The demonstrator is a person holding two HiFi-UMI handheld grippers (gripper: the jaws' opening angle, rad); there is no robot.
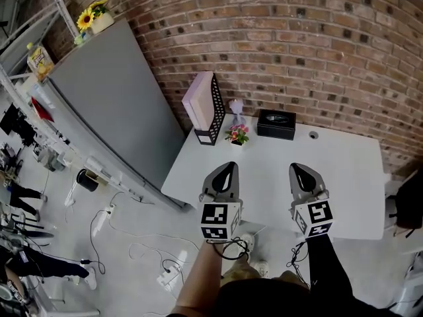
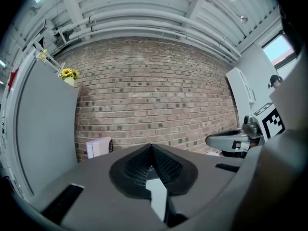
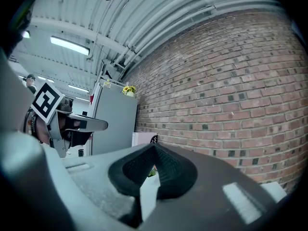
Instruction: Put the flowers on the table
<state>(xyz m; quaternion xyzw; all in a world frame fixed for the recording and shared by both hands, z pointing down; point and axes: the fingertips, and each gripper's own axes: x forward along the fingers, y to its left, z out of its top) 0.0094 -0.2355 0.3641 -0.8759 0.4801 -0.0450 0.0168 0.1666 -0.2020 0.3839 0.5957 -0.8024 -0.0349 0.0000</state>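
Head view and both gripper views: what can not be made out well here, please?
- Small flower pot: too small in the head view; the right gripper hides nearly all of it in its own view.
- Yellow flowers on the grey cabinet: tiny, near the head view's edge.
- Black box: contents too small, head view.

Red brick wall [image 1: 297, 38] along the back. Tall grey cabinet [image 1: 112, 104] at left, set against it; yellow carton [image 1: 39, 59] just past its left edge. Black mesh file holder [image 1: 216, 111] upright, pale pink folder [image 1: 198, 101] inside. Black tissue box [image 1: 276, 124] further right, near the wall. Cables [image 1: 125, 233] and white power strip [image 1: 165, 276] lie on the floor [image 1: 79, 243].
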